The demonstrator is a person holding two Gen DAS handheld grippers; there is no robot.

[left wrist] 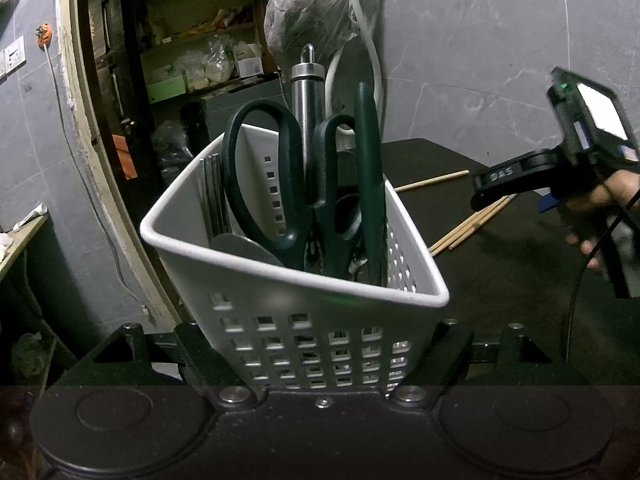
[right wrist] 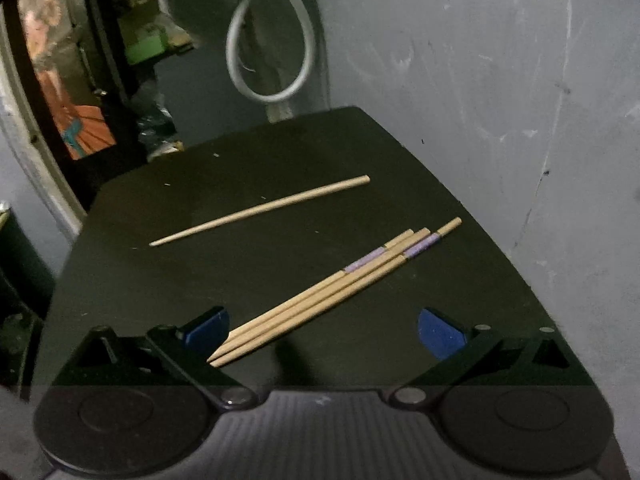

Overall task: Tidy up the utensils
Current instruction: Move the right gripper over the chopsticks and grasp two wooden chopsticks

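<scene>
A white perforated utensil caddy (left wrist: 248, 280) stands between my left gripper's (left wrist: 320, 354) fingers, which are shut on its lower walls. In it stand dark green scissors (left wrist: 280, 184), a steel handle (left wrist: 306, 92), a green handle (left wrist: 370, 168) and several metal utensils. My right gripper (right wrist: 324, 330) is open wide, low over the black table (right wrist: 200, 280). Three wooden chopsticks (right wrist: 340, 288) lie side by side, their thin tips between the blue pads (right wrist: 208, 326), untouched. A single chopstick (right wrist: 260, 210) lies farther back. The left wrist view shows the right gripper (left wrist: 500, 188) in a hand beside the chopsticks (left wrist: 468, 228).
A grey wall (right wrist: 480, 80) runs along the table's right and back edges. A white hose (right wrist: 272, 52) and a plastic bag (left wrist: 308, 16) hang at the back. Left of the table is an open doorway with cluttered shelves (left wrist: 192, 60).
</scene>
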